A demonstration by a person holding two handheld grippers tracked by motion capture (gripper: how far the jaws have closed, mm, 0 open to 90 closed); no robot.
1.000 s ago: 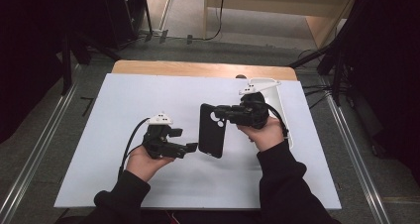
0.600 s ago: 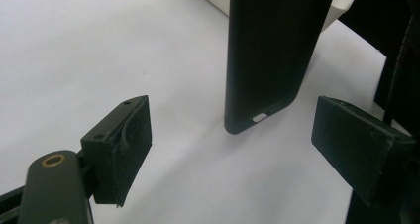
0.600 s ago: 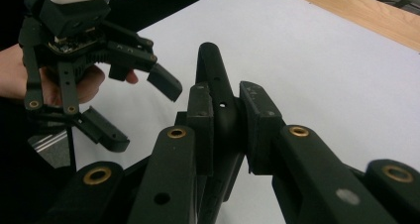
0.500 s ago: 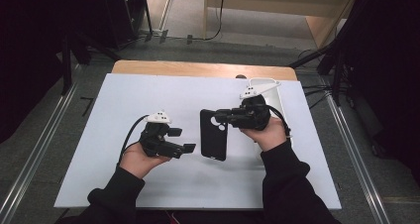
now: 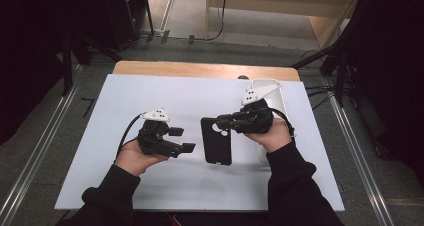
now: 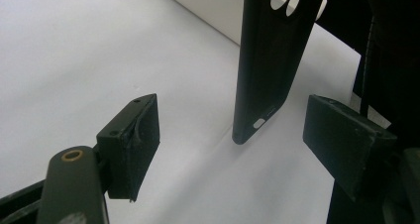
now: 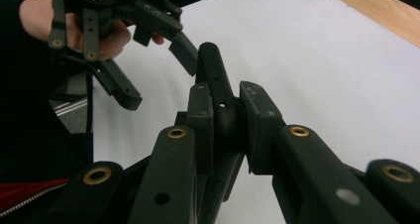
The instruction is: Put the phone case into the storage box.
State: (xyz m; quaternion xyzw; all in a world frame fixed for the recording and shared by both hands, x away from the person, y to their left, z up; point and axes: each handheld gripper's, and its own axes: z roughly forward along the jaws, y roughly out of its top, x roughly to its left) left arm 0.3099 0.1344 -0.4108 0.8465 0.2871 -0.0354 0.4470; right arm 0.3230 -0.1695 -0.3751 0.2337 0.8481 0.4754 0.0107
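Handover looks close: right tool clamps the black phone case near its camera end above the worktop, so bring the wide-open left tool squarely around its free edge before closing

Pretty sure I'm working in a lab or recording studio setup here, not anybody's home. My table is a plain wooden table with a big white sheet board laid over it, which looks like a clean backdrop for filming. Both sides are boxed in by black curtains and dark stands, and metal rails run along the grey carpet floor. Loose black cables trail over the floor behind the table, next to a pale plywood bench frame. Everything's bare and functional, with no decor at all.
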